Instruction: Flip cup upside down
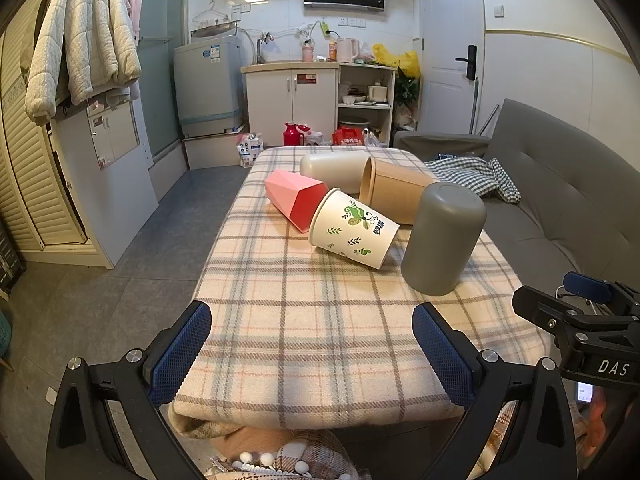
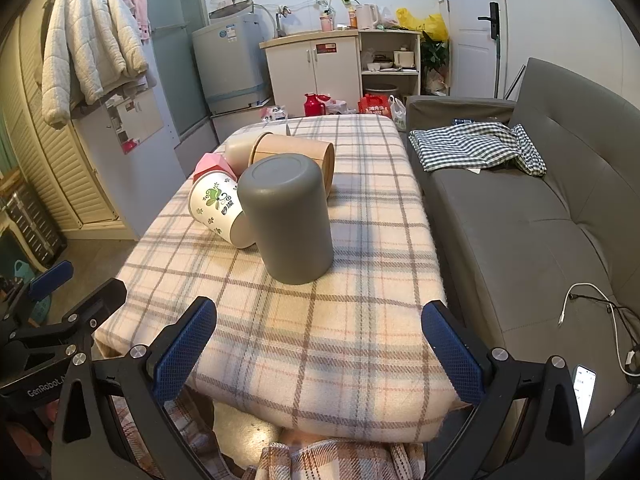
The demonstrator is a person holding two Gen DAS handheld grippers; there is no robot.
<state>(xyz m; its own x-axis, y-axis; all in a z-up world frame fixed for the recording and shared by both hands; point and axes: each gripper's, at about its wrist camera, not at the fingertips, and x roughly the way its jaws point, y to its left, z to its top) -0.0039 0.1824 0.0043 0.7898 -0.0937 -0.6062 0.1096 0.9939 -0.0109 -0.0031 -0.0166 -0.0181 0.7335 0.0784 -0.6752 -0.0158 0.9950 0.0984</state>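
Note:
A grey cup stands upside down on the plaid-covered table. Behind it lie on their sides a white paper cup with green leaves, a pink faceted cup, a brown paper cup and a beige cup. My left gripper is open and empty over the table's near edge. My right gripper is open and empty, in front of the grey cup; it also shows in the left wrist view.
A grey sofa runs along the table's right side, with a checked cloth, a cable and a phone on it. Floor and cabinets lie to the left. Red items stand on the floor beyond the table.

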